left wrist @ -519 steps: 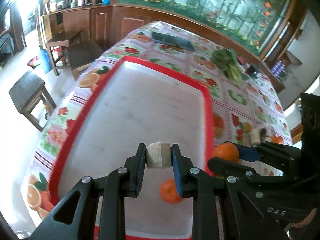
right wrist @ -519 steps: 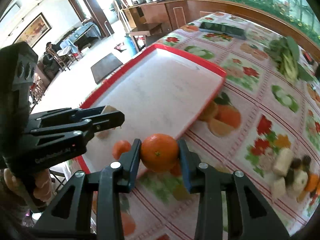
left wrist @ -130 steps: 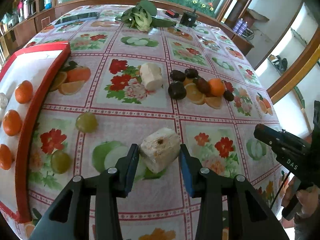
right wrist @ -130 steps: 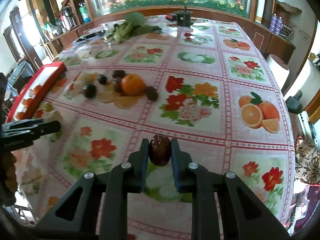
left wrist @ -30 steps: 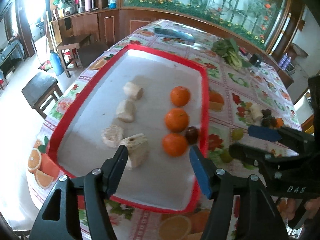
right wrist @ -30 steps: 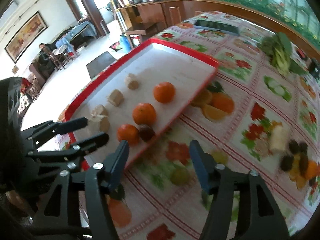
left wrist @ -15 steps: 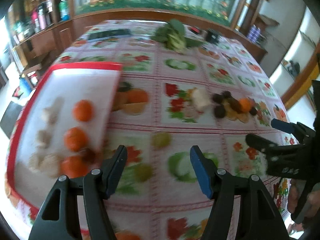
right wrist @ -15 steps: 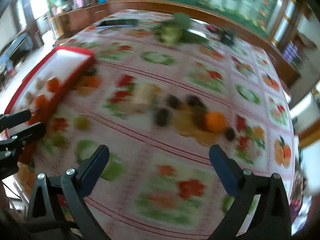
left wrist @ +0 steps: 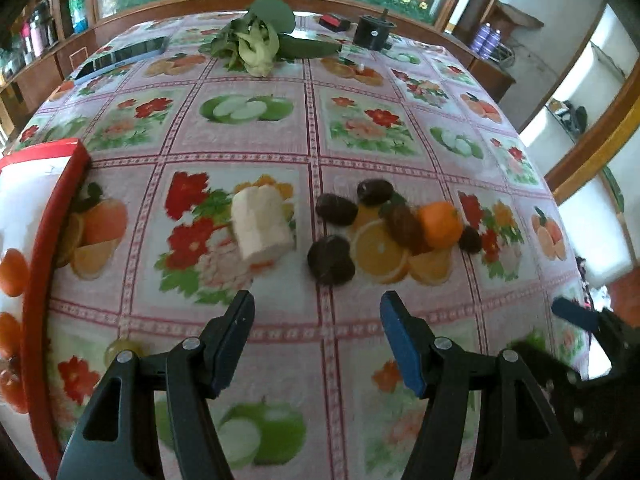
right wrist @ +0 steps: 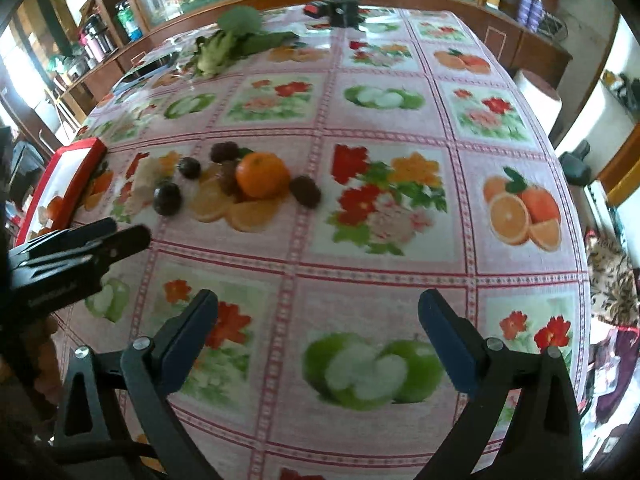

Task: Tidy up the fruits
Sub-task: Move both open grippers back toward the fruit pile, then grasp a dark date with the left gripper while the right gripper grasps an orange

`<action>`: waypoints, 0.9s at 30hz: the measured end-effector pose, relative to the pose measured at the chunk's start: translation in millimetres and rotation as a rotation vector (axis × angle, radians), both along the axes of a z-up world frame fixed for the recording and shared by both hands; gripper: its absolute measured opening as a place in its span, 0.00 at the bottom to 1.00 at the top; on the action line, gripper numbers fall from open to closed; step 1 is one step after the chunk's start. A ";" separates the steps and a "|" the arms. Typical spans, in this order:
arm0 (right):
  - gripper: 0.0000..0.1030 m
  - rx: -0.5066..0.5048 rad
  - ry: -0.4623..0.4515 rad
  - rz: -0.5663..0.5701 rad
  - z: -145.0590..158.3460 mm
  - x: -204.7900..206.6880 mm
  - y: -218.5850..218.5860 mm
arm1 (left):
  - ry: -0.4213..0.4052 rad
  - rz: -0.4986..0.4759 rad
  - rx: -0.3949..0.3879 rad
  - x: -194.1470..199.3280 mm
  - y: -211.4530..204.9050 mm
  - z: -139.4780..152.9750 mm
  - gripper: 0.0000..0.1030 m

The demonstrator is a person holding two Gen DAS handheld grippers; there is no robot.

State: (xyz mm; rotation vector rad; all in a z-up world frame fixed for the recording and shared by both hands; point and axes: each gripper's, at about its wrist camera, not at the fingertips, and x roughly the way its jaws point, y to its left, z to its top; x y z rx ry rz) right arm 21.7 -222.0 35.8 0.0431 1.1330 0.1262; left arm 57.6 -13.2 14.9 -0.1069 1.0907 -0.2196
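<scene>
Two empty pairs of tongs are hovering over the floral-print plastic-covered tabletop (left wrist: pixel 320 128). At the far left, the red-rimmed white tray (left wrist: pixel 44 216) is already carrying orange mandarins, so that is likely where you are sorting the fruit. Just right of it, the pale cream cut chunk of fruit (left wrist: pixel 260 224) is lying alone on the cloth. Next, a loose cluster is waiting: several dark brown wrinkled round fruits (left wrist: pixel 332 258) and one orange mandarin (left wrist: pixel 439 224) touching them. You are holding the left tongs (left wrist: pixel 318 312) about half open, gripping nothing, aimed near the chunk and dark fruit. Your right tongs (right wrist: pixel 318 312) have just been opening and are gaping wide, nothing between them, probably sized for the mandarin.
</scene>
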 end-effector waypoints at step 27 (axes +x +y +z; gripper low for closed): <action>0.83 0.019 -0.096 0.244 -16.4 70.1 31.3 | 0.013 0.063 -0.078 -11.3 21.6 -3.8 0.23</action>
